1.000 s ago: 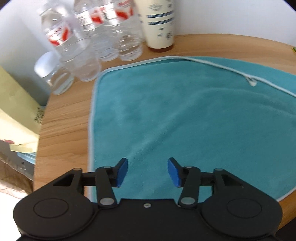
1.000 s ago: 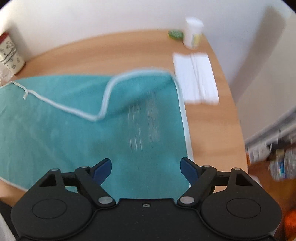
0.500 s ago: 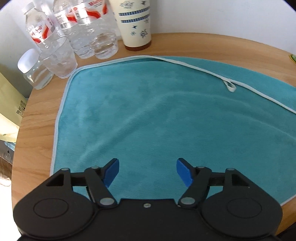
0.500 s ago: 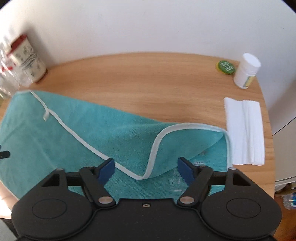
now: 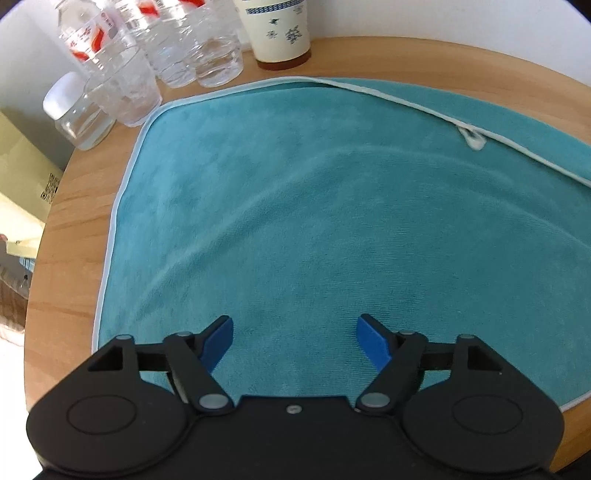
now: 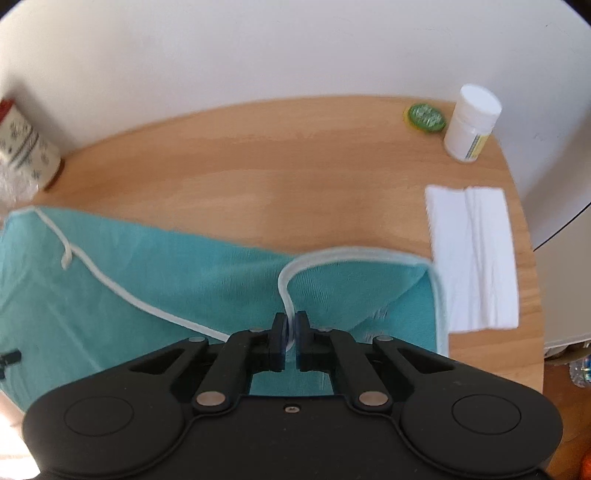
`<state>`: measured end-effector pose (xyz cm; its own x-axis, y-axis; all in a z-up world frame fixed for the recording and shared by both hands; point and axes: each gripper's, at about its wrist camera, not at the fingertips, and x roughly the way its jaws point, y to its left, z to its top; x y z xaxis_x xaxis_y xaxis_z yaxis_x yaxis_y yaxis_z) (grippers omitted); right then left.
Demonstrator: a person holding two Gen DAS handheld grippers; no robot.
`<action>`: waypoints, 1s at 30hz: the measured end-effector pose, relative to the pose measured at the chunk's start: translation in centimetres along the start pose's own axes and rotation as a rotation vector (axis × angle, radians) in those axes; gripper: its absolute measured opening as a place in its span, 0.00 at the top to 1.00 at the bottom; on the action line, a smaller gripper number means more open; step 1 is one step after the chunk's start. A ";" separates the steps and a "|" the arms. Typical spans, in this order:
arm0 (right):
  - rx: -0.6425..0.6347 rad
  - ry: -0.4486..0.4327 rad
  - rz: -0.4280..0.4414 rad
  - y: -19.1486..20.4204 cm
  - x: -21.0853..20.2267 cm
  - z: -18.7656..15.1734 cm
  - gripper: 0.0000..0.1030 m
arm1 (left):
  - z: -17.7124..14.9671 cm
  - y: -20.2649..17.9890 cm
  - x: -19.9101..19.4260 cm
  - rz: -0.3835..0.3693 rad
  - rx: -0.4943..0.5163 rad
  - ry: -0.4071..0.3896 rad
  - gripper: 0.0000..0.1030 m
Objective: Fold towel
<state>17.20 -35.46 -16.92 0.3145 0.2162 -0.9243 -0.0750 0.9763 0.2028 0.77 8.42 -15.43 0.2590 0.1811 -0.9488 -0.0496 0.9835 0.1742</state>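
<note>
Round wooden table (image 6: 295, 166) carries the teal towel (image 5: 332, 229), one corner flipped over. Right tool (image 6: 290, 328) seems clenched on its white hem; left tool (image 5: 295, 336) hangs released. Lift slowly, keeping the hem taut.

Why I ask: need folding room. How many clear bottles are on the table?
4, at the table's far-left edge: a white-capped bottle, then three red-labelled bottles in a row toward the cup. Others may hide behind them.
</note>
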 end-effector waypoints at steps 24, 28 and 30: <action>0.201 -0.245 0.014 -4.6 0.5 5.7 0.56 | 0.8 0.4 0.8 0.007 0.035 0.047 0.10; 0.034 -0.101 -0.045 -2.9 -0.6 -0.7 0.56 | 0.5 0.5 0.6 0.037 0.089 0.050 0.10; 0.007 -0.051 -0.067 -2.5 -0.2 -3.7 0.58 | 0.2 0.8 0.6 0.037 0.101 0.051 0.10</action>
<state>13.82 -38.00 -18.43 0.3666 0.1503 -0.9182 -0.0456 0.9886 0.1436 1.08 9.31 -15.83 0.2092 0.2190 -0.9530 0.0405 0.9718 0.2322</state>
